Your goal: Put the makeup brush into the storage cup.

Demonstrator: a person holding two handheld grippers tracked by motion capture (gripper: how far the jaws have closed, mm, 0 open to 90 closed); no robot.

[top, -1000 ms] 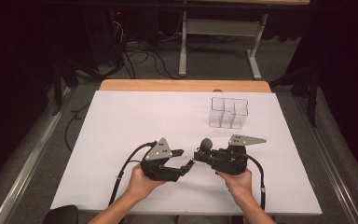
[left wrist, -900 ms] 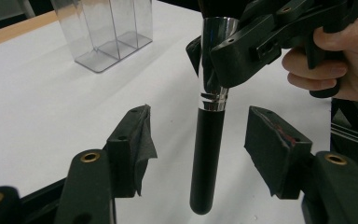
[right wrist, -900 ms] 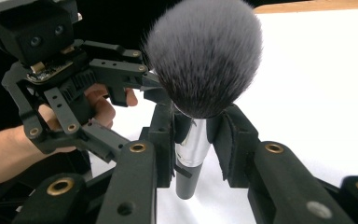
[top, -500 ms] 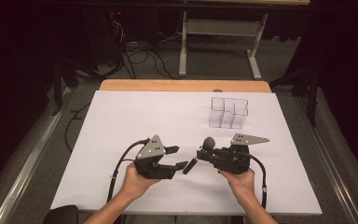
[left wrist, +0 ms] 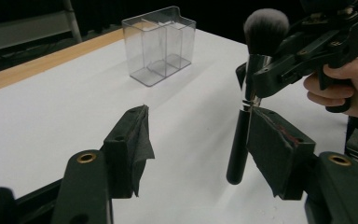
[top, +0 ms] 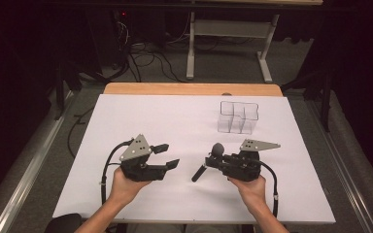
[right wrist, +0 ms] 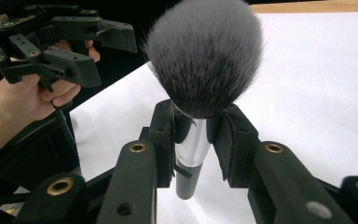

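Observation:
A makeup brush (top: 198,173) with a black handle, silver collar and grey bristle head (right wrist: 205,56) tilts above the white table. My right gripper (top: 210,160) is shut on its collar (right wrist: 193,140), bristles up and handle end hanging down to the left (left wrist: 238,149). A short gap to the left of that handle end, my left gripper (top: 170,155) faces the brush, open. Its jaws have just opened a little wider and its pads (left wrist: 133,135) hold nothing. A clear compartment organizer (top: 238,117) stands empty at the back right (left wrist: 161,44).
White paper (top: 165,116) covers the table, whose wooden edge (top: 189,89) shows at the far side. Cables trail from both grippers toward the front edge. Beyond the table stand a desk frame (top: 226,34) and loose cables on the floor.
My left gripper has drawn back to the left and slightly up, away from the brush handle it was close to. The right gripper and brush have stayed put.

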